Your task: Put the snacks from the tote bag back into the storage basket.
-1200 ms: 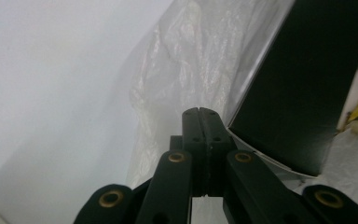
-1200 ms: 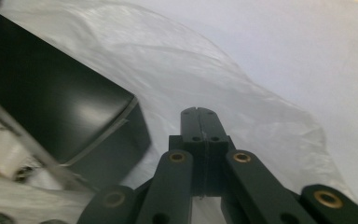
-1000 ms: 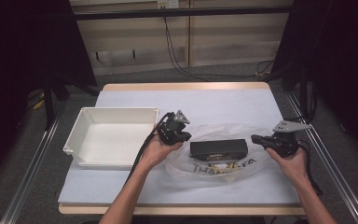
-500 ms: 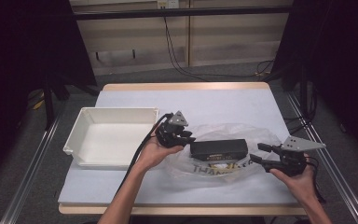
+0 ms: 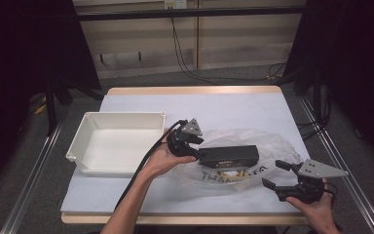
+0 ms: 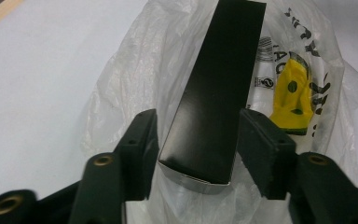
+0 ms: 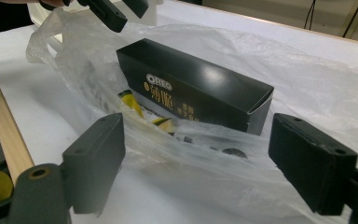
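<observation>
My left tongs (image 5: 198, 146), just opening, straddle the black box (image 5: 229, 154) end; right tongs (image 5: 275, 174) opening, empty, near tabletop (image 5: 224, 109) edge; box lies crosswise on bag (image 5: 272, 146).

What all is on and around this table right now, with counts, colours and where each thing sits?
box: one, black, lying on the plastic bag at mid table, one end between the left jaws
plastic bag: one, clear with dark lettering and a yellow print, spread right of centre
tray: one, white, on the table's left part
table cover: one, white, over the table
cables: several, black, on the floor behind the table
left hand-held gripper: one, black, at the box's left end, jaws just opened, pads clear of the box
right hand-held gripper: one, black, near the front right corner, jaws just opened, nothing held
</observation>
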